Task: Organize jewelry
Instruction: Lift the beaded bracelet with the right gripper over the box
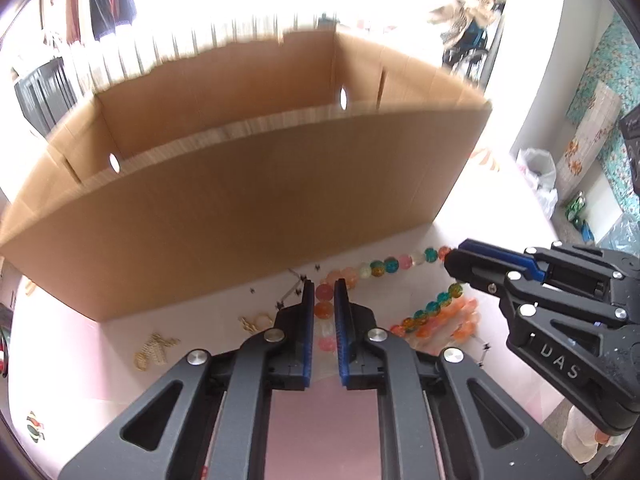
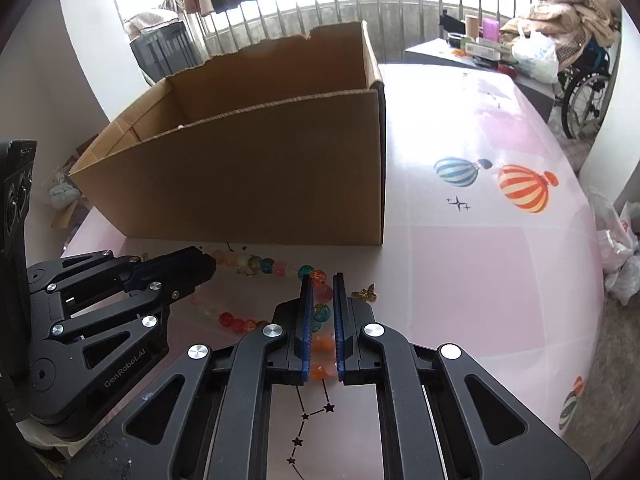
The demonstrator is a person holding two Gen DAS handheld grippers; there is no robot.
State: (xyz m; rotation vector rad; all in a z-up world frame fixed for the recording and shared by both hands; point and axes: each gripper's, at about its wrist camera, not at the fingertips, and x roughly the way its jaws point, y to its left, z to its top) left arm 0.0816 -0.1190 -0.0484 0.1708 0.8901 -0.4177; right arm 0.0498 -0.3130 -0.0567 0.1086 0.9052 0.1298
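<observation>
A necklace of coloured glass beads point(image 1: 384, 266) stretches in front of the cardboard box point(image 1: 248, 200) on the pink table. My left gripper point(image 1: 324, 286) is shut on pink and orange beads near one end of it. In the same view my right gripper point(image 1: 450, 260) comes in from the right and grips the strand further along. In the right wrist view my right gripper point(image 2: 322, 280) is shut on the bead necklace point(image 2: 260, 266), with orange and teal beads between its blue pads. The left gripper point(image 2: 210, 266) holds the strand at the left. A slack loop of beads lies between the two grippers.
Gold pieces of jewelry point(image 1: 156, 350) and a gold chain point(image 1: 256, 322) lie left of my left gripper. A small gold butterfly charm point(image 2: 365, 293) sits right of my right gripper. The open box point(image 2: 248, 168) stands just behind. The table point(image 2: 480, 280) bears balloon prints.
</observation>
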